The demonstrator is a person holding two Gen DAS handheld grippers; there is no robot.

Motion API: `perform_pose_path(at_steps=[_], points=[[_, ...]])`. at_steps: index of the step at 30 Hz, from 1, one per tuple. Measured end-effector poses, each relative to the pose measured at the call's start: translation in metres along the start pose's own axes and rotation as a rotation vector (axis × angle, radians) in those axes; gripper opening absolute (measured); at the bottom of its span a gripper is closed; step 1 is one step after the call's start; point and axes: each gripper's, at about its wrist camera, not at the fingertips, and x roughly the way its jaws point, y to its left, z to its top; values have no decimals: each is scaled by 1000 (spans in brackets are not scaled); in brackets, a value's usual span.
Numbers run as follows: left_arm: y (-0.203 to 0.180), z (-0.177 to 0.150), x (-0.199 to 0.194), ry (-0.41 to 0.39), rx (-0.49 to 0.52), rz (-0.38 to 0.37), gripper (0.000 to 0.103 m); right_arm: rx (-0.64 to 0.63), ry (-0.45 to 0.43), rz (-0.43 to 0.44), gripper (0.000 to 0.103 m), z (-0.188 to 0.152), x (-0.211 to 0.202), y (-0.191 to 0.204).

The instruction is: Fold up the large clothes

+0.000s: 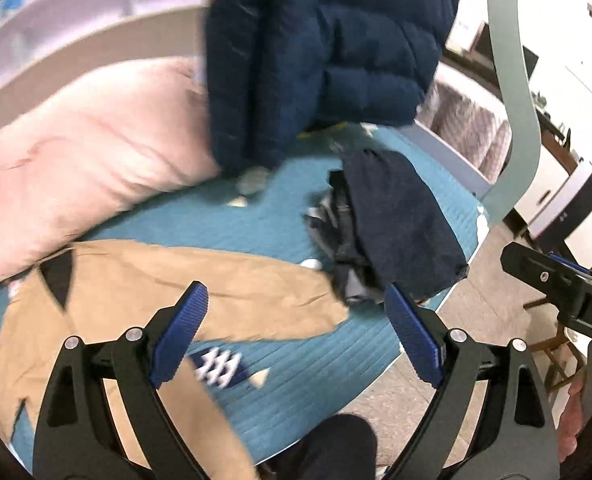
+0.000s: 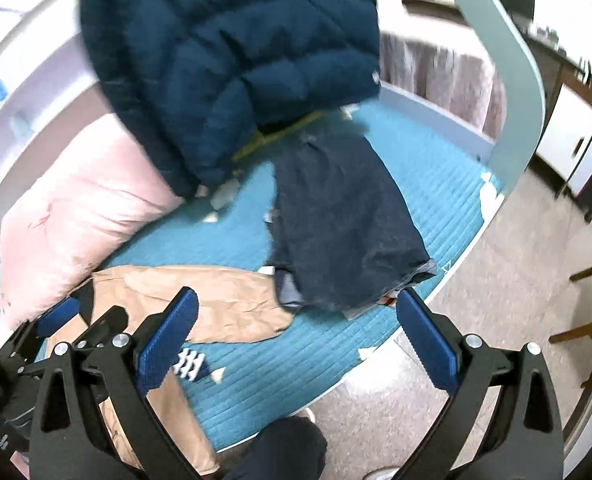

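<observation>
Both tongs wide open, nothing between the pads. Left tongs [image 1: 296, 332] hover over the near edge of the bed [image 1: 316, 376], above the tan garment. Right tongs [image 2: 296, 336] sit just beside them on the right, over the bed edge and the floor [image 2: 476, 340]. Neither touches fabric, as far as the views show.

Nearest on the bed: tan trousers [image 1: 183, 280], spread roughly flat across the teal quilt, one end running under the left tongs and off the bottom of frame. Not folded, by the look of it.

Next out: dark navy garment [image 2: 348, 220], crumpled in a heap near the right edge of the bed, lighter lining showing at its near side. It touches or just overlaps the end of the trousers; can't tell which. Not folded.

Left of both: pink duvet [image 1: 83, 156], bunched along the wall side.

Farthest: blue puffer jacket [image 2: 231, 56], motion-blurred, high in frame at the far end of the bed. Whether it's hanging, falling or resting there can't be told.

Judgement: task is early. No finished fold visible, so all three garments are left to do. The tan trousers are the closest candidate for the first grasp.
</observation>
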Motion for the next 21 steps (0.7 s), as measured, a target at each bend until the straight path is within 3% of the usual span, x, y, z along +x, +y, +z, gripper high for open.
perform_pose_path(at_steps=[11,17,21], points=[[77,-78,-177,-178,-103,108,91,-156,-159,49,95,-77,-123,101],[103,-120,-242,-250,-137,215,92,-236,-244,68,95,-115,-171,140],[115,-144,-271,-279,-158,247,92,-278,-278,108,95,-139,-192,160]])
